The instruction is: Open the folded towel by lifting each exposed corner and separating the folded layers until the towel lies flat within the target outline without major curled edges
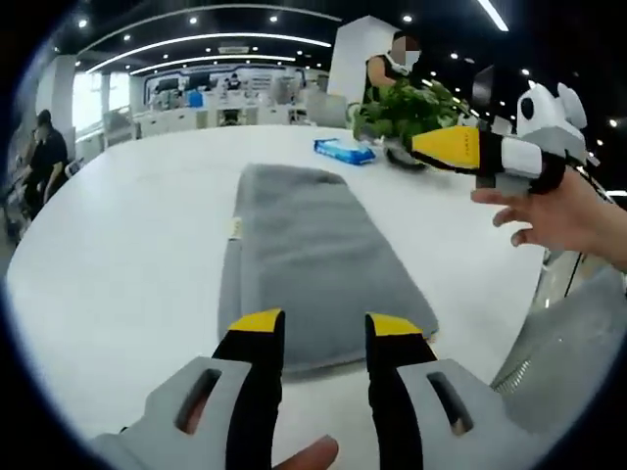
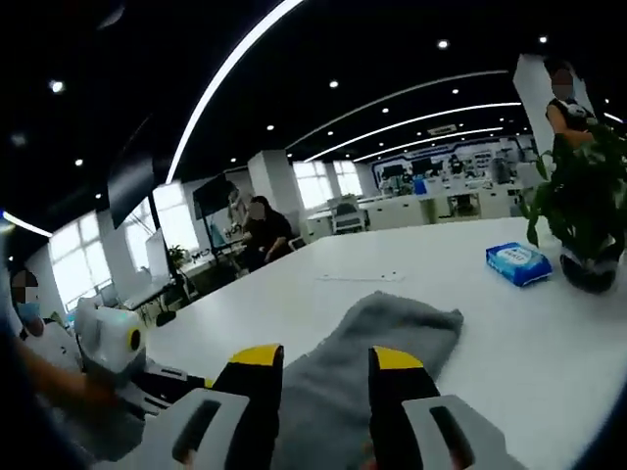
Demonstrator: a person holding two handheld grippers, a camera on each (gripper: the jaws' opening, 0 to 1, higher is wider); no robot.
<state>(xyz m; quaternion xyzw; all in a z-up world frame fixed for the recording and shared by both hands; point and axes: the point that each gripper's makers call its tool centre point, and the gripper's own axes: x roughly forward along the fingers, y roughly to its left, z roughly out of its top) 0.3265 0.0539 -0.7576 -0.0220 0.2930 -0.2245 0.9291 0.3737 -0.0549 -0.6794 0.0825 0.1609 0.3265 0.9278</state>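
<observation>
A grey towel lies folded into a long strip on the white table, running away from me, with a small tag on its left edge. My left gripper is open just above the towel's near end, with nothing between its yellow tips. A hand holds my right gripper in the air over the table's far right, beyond the towel. In the right gripper view the right gripper is open above the towel, which is bunched at its far end. The left gripper sits at lower left.
A blue wipes pack and a potted plant stand at the table's far end, both also seen in the right gripper view as the pack and plant. A mesh chair is at the right edge. People sit and stand around.
</observation>
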